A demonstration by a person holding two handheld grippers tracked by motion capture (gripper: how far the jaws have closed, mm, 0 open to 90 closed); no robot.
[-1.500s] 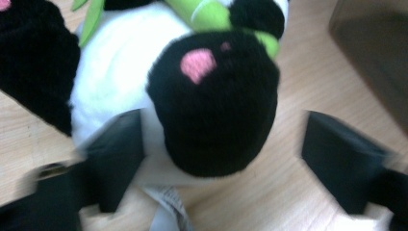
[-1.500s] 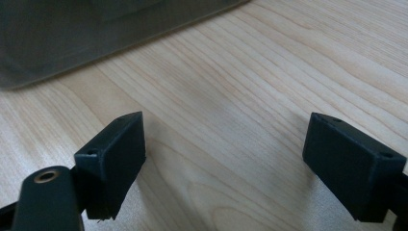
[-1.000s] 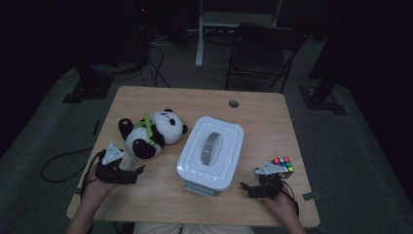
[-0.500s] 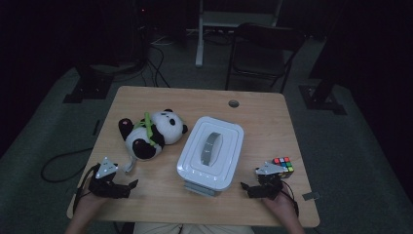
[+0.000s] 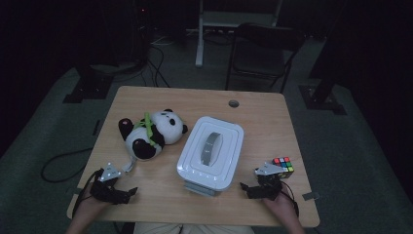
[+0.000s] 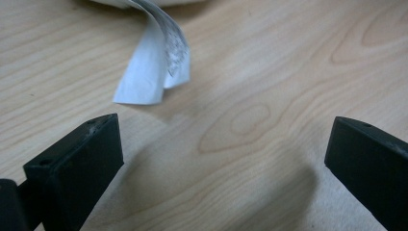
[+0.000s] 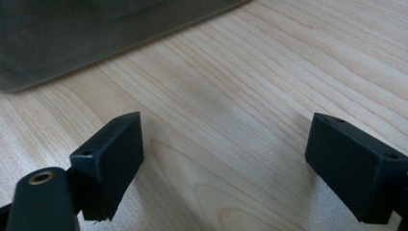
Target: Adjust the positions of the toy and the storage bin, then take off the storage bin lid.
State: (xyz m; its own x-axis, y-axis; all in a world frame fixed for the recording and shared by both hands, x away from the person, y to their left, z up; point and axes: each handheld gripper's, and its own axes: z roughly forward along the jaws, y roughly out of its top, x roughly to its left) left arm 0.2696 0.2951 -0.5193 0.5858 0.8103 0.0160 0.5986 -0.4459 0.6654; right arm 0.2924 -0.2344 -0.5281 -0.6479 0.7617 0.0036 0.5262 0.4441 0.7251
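Observation:
A black-and-white panda plush (image 5: 151,131) with a green strap lies on the left half of the wooden table (image 5: 195,100). Its white fabric tag (image 6: 154,67) shows curled on the wood just beyond my left gripper's jaws. A white lidded box (image 5: 210,153) with a grey handle sits mid-table. A colour cube (image 5: 283,164) rests at the right. My left gripper (image 5: 130,195) (image 6: 226,139) is open near the front left edge, holding nothing. My right gripper (image 5: 245,190) (image 7: 226,139) is open beside the box's front right corner (image 7: 96,33), also holding nothing.
A round cable hole (image 5: 234,103) sits near the table's far edge. Behind the table stand a dark chair (image 5: 260,53) and a desk leg (image 5: 200,34). Cables lie on the floor at the left (image 5: 63,165). Bare wood lies between the two grippers.
My left gripper has drawn back from the panda toward the near left edge of the table, still open. The right gripper, box and cube have not moved.

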